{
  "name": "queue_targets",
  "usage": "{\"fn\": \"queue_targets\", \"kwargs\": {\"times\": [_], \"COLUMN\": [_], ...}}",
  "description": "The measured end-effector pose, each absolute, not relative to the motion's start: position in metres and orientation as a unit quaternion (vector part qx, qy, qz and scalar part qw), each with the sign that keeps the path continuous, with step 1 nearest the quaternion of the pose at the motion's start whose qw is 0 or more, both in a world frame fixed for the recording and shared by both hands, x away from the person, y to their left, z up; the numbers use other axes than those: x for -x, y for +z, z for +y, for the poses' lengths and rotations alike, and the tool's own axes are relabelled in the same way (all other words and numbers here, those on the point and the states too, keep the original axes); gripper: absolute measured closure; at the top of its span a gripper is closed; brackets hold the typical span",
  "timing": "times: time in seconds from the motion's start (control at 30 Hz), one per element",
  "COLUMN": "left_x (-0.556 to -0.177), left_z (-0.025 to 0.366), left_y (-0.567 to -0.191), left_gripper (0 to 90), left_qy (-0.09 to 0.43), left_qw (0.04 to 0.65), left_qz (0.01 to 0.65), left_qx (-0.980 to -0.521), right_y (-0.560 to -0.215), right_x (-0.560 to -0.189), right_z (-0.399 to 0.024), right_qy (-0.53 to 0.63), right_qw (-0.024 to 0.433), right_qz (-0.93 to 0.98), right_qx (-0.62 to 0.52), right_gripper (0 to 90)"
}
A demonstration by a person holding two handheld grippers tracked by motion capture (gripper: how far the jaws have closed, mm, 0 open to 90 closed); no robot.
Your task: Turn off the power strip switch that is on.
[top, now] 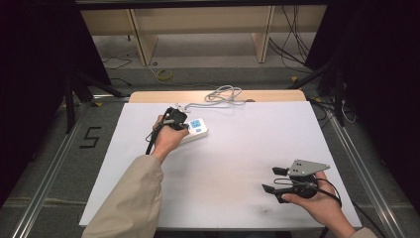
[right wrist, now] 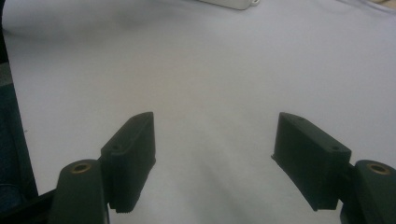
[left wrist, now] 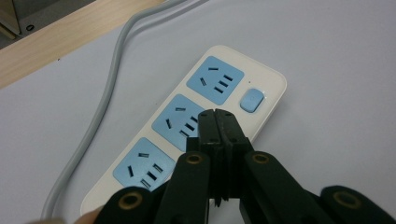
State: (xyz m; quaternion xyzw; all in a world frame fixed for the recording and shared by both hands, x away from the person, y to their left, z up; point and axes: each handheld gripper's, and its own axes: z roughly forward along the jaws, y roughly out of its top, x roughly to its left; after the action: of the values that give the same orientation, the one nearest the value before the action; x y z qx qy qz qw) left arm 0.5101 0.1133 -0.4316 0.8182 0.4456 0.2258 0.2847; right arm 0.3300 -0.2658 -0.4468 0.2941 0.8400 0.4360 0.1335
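Surveying the station, I logged a white sheet (top: 237, 163) covering the table, with a strip of pale wood (top: 148, 95) bare along its far edge. Beyond it: grey floor, wooden shelving legs (top: 141, 42), loose cables (top: 292, 44), dark curtains at both sides. Item: white power strip (left wrist: 266, 77) with blue sockets, lying at the sheet's far left, its grey cord (left wrist: 109, 79) trailing to the far edge. My left gripper (left wrist: 215, 114) hovered over the middle socket, jaws pressed together, empty. My right gripper (right wrist: 215, 154) sat near the sheet's right front corner, jaws wide, empty.
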Motion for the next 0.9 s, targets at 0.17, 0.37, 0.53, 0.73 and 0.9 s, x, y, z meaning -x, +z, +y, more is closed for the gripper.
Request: {"fn": "queue_targets", "kwargs": {"times": [0.17,0.37,0.53,0.73,0.9], "left_x": [-0.5117,-0.5129,-0.5145,-0.5161,-0.5169], "left_z": [0.1134,0.1121,0.1105,0.1078,0.1088], "left_y": [-0.4332,-0.4350,-0.4360,-0.4391,-0.4399], "left_gripper": [90.0,90.0,90.0,90.0,90.0], "left_qy": [0.225,0.224,0.222,0.216,0.217], "left_qw": [0.280,0.281,0.281,0.279,0.276], "left_qz": [0.444,0.448,0.447,0.443,0.443], "left_qx": [-0.821,-0.819,-0.820,-0.824,-0.825], "right_y": [-0.4466,-0.4468,-0.4468,-0.4468,-0.4470], "right_x": [-0.3299,-0.3300,-0.3300,-0.3301,-0.3300], "right_z": [-0.2659,-0.2658,-0.2656,-0.2659,-0.2658], "right_qy": [0.434,0.435,0.435,0.435,0.435], "right_qw": [0.134,0.134,0.134,0.134,0.134], "right_qz": [0.842,0.840,0.841,0.840,0.840], "right_qx": [-0.292,-0.294,-0.294,-0.294,-0.294], "right_gripper": [29.8,29.8,29.6,29.6,29.6]}}
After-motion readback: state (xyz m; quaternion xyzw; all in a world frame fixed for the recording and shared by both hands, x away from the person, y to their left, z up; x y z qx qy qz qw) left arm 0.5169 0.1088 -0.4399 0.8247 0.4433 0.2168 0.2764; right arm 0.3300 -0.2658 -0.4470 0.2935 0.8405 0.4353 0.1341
